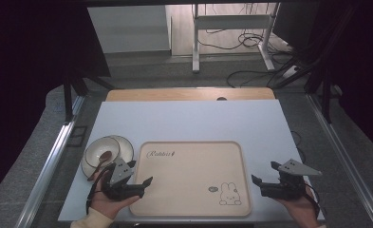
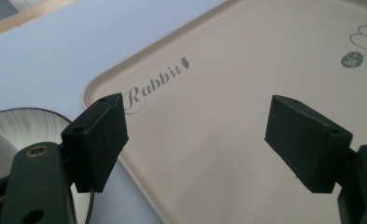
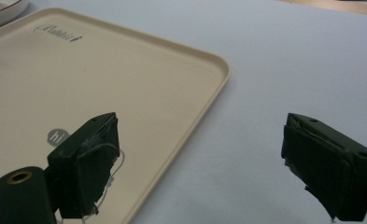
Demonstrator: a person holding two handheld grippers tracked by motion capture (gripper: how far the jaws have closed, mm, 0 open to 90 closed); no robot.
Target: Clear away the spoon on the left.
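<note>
Left gripper: held in the person's left hand at the near left edge of the table. Jaws stand wide apart, nothing between them. In the left gripper view the two black jaws frame the near-left corner of the tray; the left jaw hangs over the tray's rim, the right jaw over its flat surface. No contact with the tray can be made out.

Right gripper: held in the person's right hand at the near right of the table, just beside the tray's right edge. Jaws also apart and empty. In the right gripper view the left jaw sits above the tray's corner, the right jaw above bare table.

Tray: beige, rectangular with rounded corners, lying flat on the near middle of the pale blue table top between the two grippers. It carries the printed word "Rabbit" at the far left and a rabbit drawing at the near right. Nothing lies on it.

Bowl: white, resting on a plate just left of the tray's far-left corner, beyond the left gripper. A brown spoon lies in the bowl, its handle pointing toward the near side.

Far edge: a wooden strip borders the table.
</note>
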